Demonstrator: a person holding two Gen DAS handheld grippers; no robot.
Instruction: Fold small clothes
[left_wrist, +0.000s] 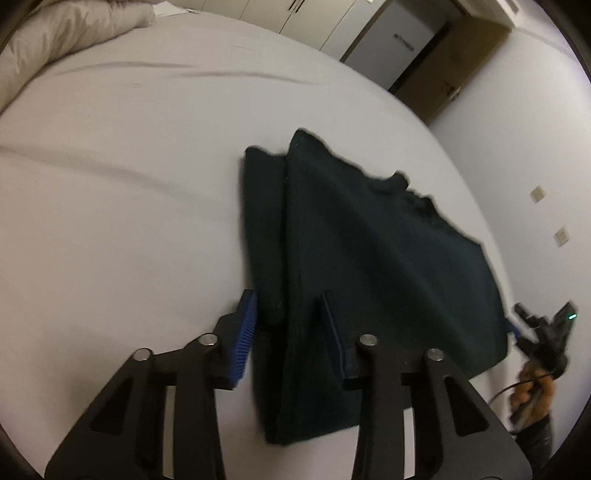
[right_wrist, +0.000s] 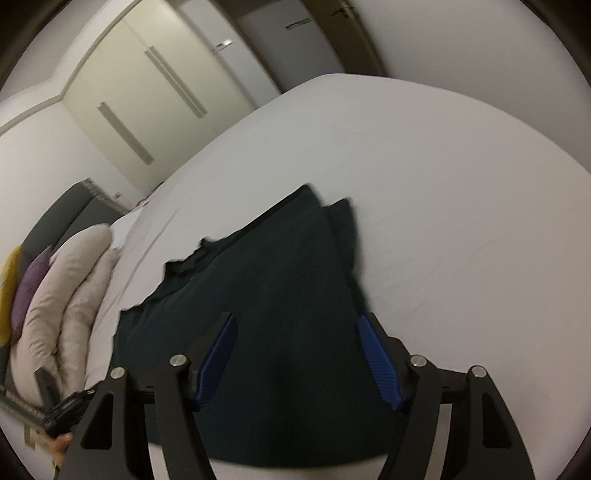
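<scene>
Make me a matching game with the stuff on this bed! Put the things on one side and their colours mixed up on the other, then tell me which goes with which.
Things:
1. folded garment
2. bed sheet
3. gripper pads
4. cushion beside the duvet

Colours:
A. blue
B. purple
C. very dark, nearly black
D. white

Right pairs: 1-C, 2-D, 3-A, 4-B
</scene>
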